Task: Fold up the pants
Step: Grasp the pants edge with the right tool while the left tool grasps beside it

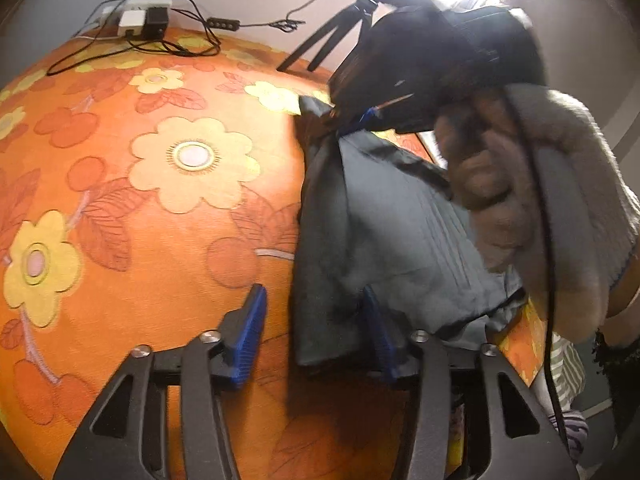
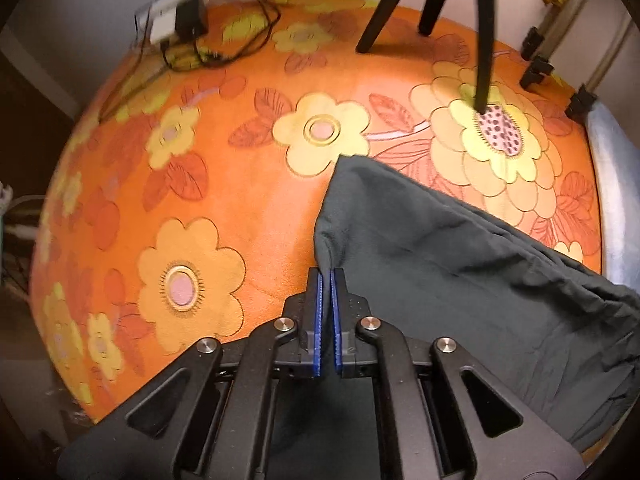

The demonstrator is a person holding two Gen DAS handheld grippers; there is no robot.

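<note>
On the orange flowered table (image 2: 240,208), the dark grey pants (image 2: 460,264) lie toward 3 o'clock in the right wrist view, one corner reaching up to about 12 o'clock of the right tongs (image 2: 327,280). Those tongs are pinched narrow on a fold of the pants' edge, cloth gathered between the blue pads. The left tongs (image 1: 316,320) stand about halfway open; the pants' near edge lies between the pads, one pad partly under the cloth, but nothing is pressed. At 1 o'clock in the left view a person's hand (image 1: 492,184) carries the other tool over the cloth. The likely trouble: only 1 thin pinch holds the fabric, so a quick lift could let it slip, or drag just 1 layer and skew the fold. Tripod legs (image 2: 384,12) and a tangle of cables (image 2: 224,48) stand at 12 and 11 o'clock, where swung cloth could snag. No containers are visible.
</note>
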